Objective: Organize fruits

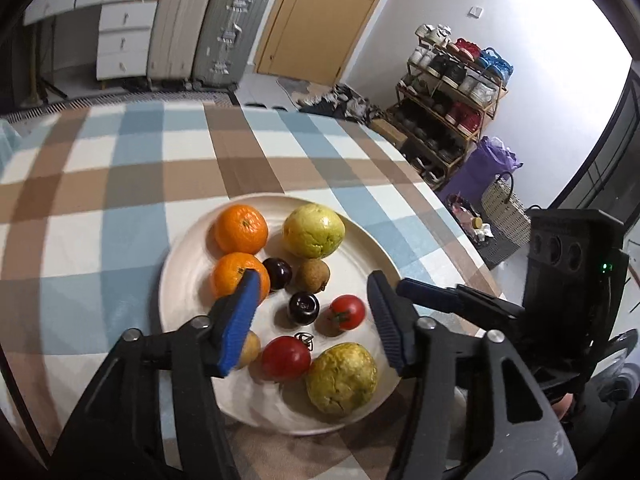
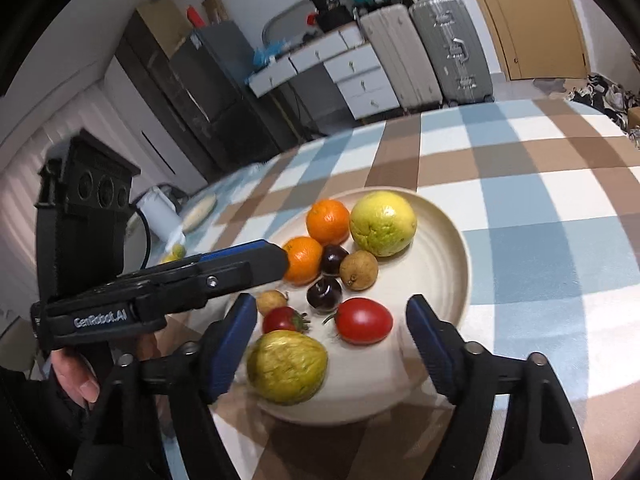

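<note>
A cream plate (image 1: pixel 376 248) (image 2: pixel 444 264) on the checked tablecloth holds two oranges (image 1: pixel 241 229) (image 2: pixel 328 221), two yellow-green guavas (image 1: pixel 314 230) (image 2: pixel 383 223), two dark cherries (image 1: pixel 304 308) (image 2: pixel 324 295), two red tomatoes (image 1: pixel 347 311) (image 2: pixel 363 321) and brown longans (image 1: pixel 312 275) (image 2: pixel 359 270). My left gripper (image 1: pixel 316 312) is open and empty above the plate's near half. My right gripper (image 2: pixel 332 344) is open and empty over the near guava (image 2: pixel 286 366) and tomato. The left gripper's finger (image 2: pixel 248 260) reaches in from the left in the right wrist view.
The table edge runs along the right in the left wrist view, with a shoe rack (image 1: pixel 448 96) and bags beyond. Suitcases (image 1: pixel 208 28), drawers and a door stand behind the table. A white jug (image 2: pixel 160 208) and small items sit at the table's far left.
</note>
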Demonstrator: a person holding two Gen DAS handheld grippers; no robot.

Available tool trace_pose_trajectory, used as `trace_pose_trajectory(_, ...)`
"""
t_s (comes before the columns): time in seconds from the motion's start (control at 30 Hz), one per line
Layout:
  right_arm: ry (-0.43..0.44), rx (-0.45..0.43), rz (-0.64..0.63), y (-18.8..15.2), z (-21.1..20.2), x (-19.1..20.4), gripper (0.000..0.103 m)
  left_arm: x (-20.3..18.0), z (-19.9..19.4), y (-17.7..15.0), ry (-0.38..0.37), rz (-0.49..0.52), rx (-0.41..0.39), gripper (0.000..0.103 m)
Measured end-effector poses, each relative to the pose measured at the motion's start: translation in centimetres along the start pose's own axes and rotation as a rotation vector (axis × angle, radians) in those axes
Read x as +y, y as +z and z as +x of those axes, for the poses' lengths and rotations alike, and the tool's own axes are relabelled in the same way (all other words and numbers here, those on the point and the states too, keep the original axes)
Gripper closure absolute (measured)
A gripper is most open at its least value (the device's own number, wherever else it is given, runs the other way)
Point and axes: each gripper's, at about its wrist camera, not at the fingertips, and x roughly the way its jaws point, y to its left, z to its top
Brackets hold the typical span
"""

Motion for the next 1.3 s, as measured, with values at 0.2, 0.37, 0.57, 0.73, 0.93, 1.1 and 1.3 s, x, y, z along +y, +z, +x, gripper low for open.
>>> trace_pose_trajectory(0.2, -0.050, -0.055, 0.016, -0.8, -3.7, 0.2, 0.014, -1.7, -4.3, -0.5, 0.015, 0.025, -0.076, 0.046)
trace_pose_trajectory(0.37, -0.108, -0.100, 0.013, -1.8, -6.8, 0.9, 0.008, -3.9, -8.1, -1.3, 0.058, 0.069, -0.130, 0.035)
trace_pose_trajectory(0.57, -0.167, -0.209, 0.005, -2.3, -11.1, 2.8, 0.002, -6.2, -12.8, -2.7, 0.099, 0.098, -0.231, 0.020)
trace_pose_trajectory(0.73, -0.187, -0.315, -0.048, -2.5, -14.4, 5.4, 0.000, -7.1, -15.5, -3.6, 0.160, 0.089, -0.275, 0.008)
trace_pose_trajectory(0.93, -0.179, -0.434, -0.134, -3.2, -17.8, 8.6, 0.000, -7.6, -18.9, -4.8, 0.203, 0.077, -0.343, 0.001)
trace_pose_trajectory(1.1, -0.218, -0.497, -0.209, -4.0, -19.3, 11.2, 0.000, -8.0, -20.7, -5.9, 0.235, 0.081, -0.368, 0.001)
trace_pose_trajectory(1.3, -0.241, -0.551, -0.255, -5.0, -20.6, 13.0, 0.000, -8.5, -22.6, -7.2, 0.288, 0.095, -0.441, 0.001)
